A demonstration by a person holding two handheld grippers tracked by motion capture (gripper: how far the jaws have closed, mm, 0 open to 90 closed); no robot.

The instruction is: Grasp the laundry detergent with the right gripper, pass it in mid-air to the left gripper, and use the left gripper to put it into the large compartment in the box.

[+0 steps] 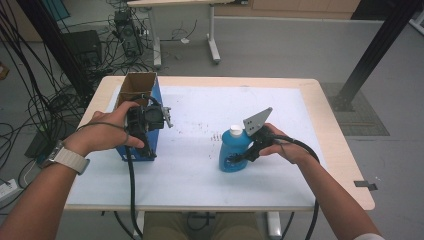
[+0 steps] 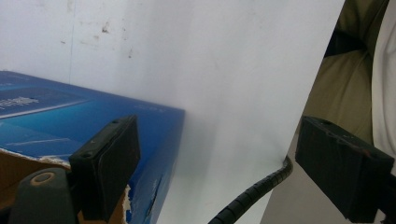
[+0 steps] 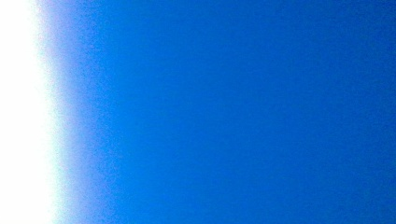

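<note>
A blue bottle (image 1: pixel 231 152) with a white cap (image 1: pixel 236 130) stands right of the table's middle. My right gripper (image 1: pixel 241 157) is shut on its side, coming in from the right. In the right gripper view the bottle's blue surface (image 3: pixel 233 112) sits right against the lens. An open blue cardboard box (image 1: pixel 156 97) stands at the left. My left gripper (image 1: pixel 143 149) hangs over the box's near end, pointing down. In the left gripper view my left gripper (image 2: pixel 224 172) is open. One pad (image 2: pixel 109 168) sits at the box's (image 2: pixel 70 116) torn top edge, the other is wide of it.
A white mat (image 1: pixel 200 175) covers the wooden table. The left gripper's black cable (image 1: pixel 132 190) drops over the front edge. Behind the table, the floor holds tangled cables (image 1: pixel 45 100), another desk's legs (image 1: pixel 214 50) and a black post (image 1: pixel 370 55).
</note>
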